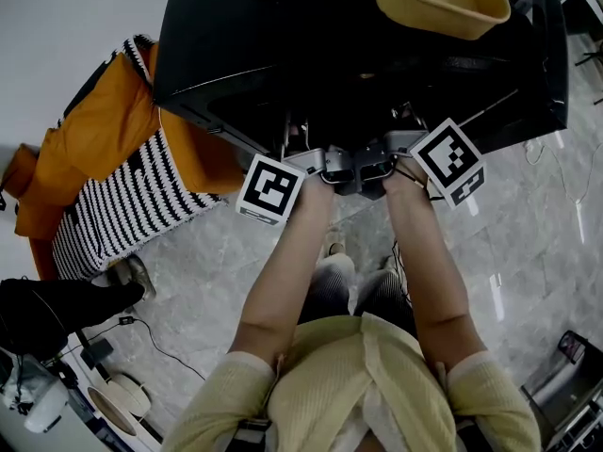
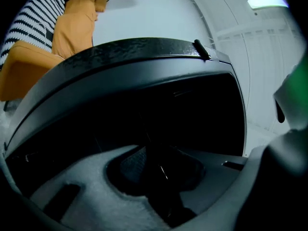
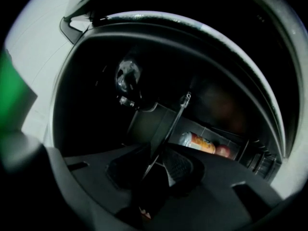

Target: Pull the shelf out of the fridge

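1. Both grippers are at the open front of the black fridge, side by side and close together, seen from above in the head view. A yellow basin sits on top of the fridge, out of the way.
2. Left gripper: jaws drawn narrow. A thin dark edge runs between the ribbed pads. I read it as the front lip of the shelf, pinched. The view is very dark, so that reading is my judgement.
3. Right gripper: jaws also narrow, closed on the same shelf. Here the plate shows more clearly: a flat grey panel whose bright trimmed edge runs down between the pads.
4. Shelf position: inside the cavity, with only its front edge at the opening where the jaws have it. In the head view I see nothing of it projecting past the fridge front.
5. Behind the shelf, deeper in, lie a can and something red beside it. I cannot tell what they rest on.
6. Progress, as I judge it: reach and grasp are done on both sides. The pull itself has not visibly begun.
7. Left to do: draw both hands back evenly, keep the plate level so it does not bind in its guides, and clear it from the opening.
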Tool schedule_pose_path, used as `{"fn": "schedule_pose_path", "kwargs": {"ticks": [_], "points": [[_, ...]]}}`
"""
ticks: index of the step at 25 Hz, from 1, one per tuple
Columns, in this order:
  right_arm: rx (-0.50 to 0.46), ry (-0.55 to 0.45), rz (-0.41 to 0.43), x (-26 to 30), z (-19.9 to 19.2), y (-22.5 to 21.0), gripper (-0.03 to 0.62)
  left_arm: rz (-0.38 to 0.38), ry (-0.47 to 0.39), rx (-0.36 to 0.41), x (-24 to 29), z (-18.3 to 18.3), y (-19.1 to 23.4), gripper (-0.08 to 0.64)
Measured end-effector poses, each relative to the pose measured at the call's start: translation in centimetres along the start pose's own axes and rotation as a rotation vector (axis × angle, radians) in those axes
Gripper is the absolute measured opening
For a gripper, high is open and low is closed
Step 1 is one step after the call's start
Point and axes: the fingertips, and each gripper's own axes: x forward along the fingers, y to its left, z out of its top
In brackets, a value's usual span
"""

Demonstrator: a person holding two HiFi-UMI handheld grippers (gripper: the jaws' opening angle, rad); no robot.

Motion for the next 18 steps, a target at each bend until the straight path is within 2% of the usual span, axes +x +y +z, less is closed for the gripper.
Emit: {"fn": "schedule_pose_path", "kwargs": {"ticks": [4,18], "points": [[-0.003,0.013,0.002,0.0,0.0,0.8,0.094,0.005,-0.002,0.005,0.0,0.6,-0.5,0.080],[0.040,0.036,0.010,-4.6,-1.2,-0.6,0.091,0.016,-0.001,0.014,-4.7,-1.0,-0.7,0.080]]}}
